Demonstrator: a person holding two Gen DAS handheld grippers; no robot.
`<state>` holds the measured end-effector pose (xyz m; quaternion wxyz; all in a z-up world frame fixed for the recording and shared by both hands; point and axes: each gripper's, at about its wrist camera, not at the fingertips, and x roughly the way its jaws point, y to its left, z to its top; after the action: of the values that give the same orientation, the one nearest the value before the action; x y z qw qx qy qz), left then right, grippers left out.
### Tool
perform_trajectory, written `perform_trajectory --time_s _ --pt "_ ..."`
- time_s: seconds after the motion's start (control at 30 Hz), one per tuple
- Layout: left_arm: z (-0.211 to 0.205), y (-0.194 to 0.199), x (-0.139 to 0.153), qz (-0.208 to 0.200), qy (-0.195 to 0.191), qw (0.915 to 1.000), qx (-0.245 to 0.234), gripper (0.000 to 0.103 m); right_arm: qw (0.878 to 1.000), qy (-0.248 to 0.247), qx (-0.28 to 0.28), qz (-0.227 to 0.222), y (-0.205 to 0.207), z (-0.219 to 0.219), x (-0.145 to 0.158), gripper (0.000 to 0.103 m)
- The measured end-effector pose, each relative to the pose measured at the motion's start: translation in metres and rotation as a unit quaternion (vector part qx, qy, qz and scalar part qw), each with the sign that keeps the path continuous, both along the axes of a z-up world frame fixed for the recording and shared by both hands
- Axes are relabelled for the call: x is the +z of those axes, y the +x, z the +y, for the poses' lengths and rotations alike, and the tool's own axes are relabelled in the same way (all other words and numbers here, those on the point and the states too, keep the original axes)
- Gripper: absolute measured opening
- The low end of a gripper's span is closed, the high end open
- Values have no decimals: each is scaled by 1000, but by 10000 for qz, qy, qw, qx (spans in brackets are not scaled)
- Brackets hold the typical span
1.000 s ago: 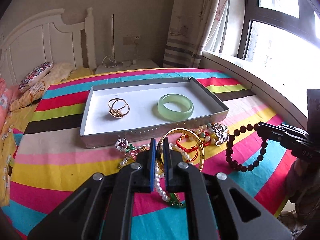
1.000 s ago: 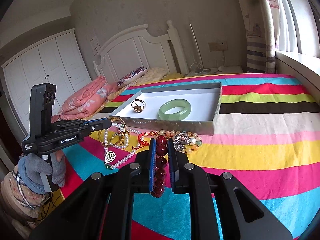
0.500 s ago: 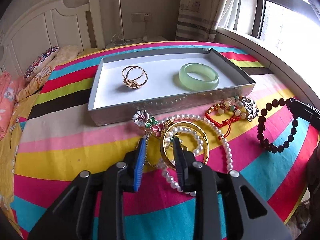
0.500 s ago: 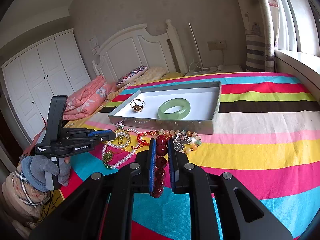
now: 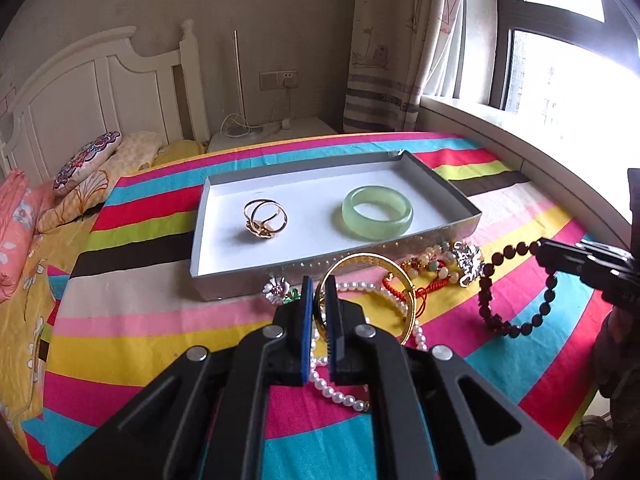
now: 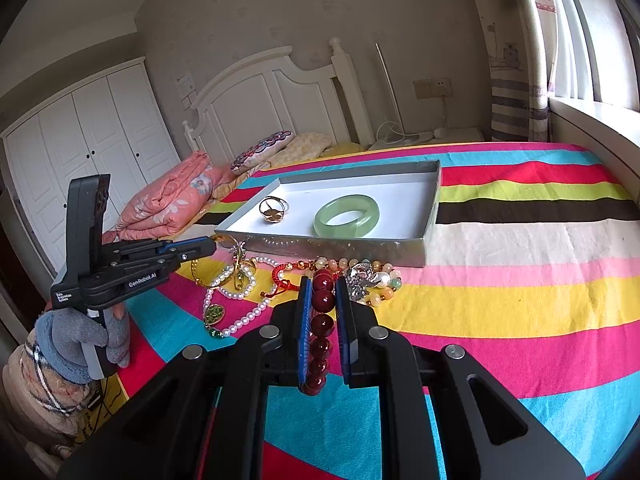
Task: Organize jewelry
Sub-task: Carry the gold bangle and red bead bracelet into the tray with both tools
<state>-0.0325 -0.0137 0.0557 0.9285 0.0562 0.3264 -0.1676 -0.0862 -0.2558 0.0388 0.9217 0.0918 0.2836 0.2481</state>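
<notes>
My left gripper (image 5: pixel 319 294) has just closed onto the gold bangle (image 5: pixel 370 276) — my right gripper (image 6: pixel 323 294) clamps the dark red bead bracelet (image 6: pixel 322 322).

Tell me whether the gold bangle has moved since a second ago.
Yes. The gold bangle, which lay flat on the pearls, now stands tilted up in the left gripper, its top edge overlapping the tray's front wall.

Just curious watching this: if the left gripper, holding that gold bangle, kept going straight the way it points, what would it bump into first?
Probably the near wall of the grey tray, straight ahead of the left gripper; depth is hard to judge.
</notes>
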Motion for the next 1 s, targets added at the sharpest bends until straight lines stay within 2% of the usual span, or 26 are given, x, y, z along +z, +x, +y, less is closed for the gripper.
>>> perform_trajectory --time_s 0.27,0.5,0.6,0.77,1.0 --pt "-1 10 21 -64 -152 9999 -7 6 9998 197 -14 71 7 -1 6 13" --pt "-13 37 29 -56 -68 10000 19 6 9997 73 -46 -222 26 9 40 13" --pt "-15 54 30 42 -158 9998 91 6 9994 4 -94 -336 42 14 54 13" --pt "-18 87 27 214 -147 9990 353 6 9994 -9 -214 -286 80 23 68 13" --pt "-18 136 -1 658 -93 9928 995 6 9980 -117 -620 -64 142 38 64 13"
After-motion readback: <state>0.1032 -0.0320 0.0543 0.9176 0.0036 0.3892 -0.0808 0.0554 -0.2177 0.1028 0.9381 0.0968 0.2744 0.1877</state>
